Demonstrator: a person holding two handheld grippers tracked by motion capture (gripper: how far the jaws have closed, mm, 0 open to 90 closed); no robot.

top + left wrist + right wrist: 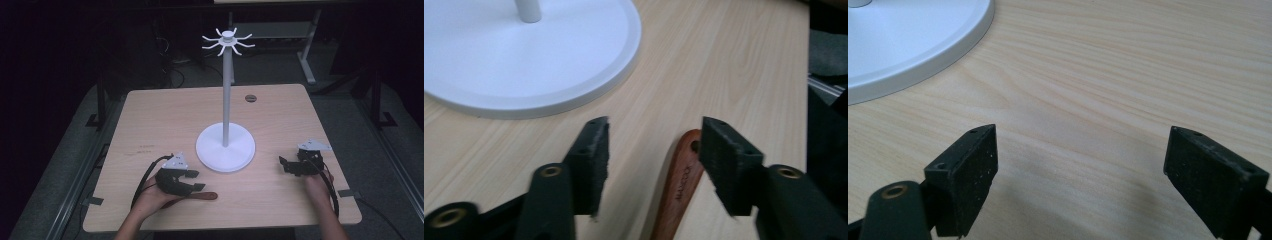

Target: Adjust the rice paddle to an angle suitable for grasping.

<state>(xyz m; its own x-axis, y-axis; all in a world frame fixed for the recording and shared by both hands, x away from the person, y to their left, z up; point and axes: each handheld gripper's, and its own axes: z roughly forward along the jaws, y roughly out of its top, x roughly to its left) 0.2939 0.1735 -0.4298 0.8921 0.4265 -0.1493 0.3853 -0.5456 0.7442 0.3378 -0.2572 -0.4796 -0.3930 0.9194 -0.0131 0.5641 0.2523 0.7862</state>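
Early stage: left tool [651,165] half-open around the brown wooden handle [679,187] at lower frame, not clamped; right tool [1080,175] wide, empty; white stand [226,90] bare.

A tall white hook-topped stand on a round base [225,148] stood at the middle of the pale wooden table [150,120], with a flat brown wooden handle [197,197] lying on the tabletop just before the base, left of centre.
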